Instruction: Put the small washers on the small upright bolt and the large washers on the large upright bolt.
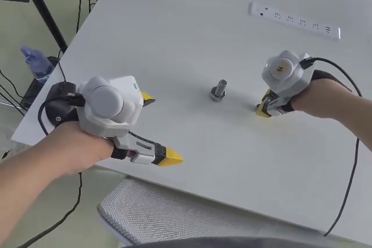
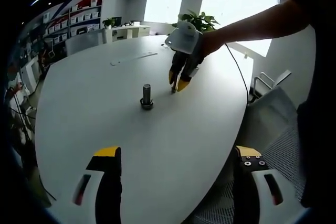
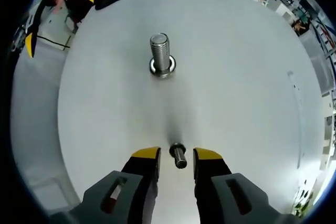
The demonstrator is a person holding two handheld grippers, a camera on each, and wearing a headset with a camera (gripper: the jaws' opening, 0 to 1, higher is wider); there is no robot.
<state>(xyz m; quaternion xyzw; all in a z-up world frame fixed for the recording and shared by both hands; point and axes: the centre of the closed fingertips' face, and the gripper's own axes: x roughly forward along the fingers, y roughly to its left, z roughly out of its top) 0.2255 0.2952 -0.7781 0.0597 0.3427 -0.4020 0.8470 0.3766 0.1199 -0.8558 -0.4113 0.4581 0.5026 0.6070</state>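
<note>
No writing here is clear enough to read.

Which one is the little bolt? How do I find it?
Start at the big white table and find the right gripper with yellow tips. The small bolt sits between its open jaws. It is much thinner than the large bolt, which stands alone farther out on the table.

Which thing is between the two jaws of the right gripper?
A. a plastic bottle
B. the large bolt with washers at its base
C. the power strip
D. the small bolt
D. In the right gripper view, the small bolt sits between the yellow tips of the right gripper, with a gap on each side. The large bolt stands farther off on the table.
</note>
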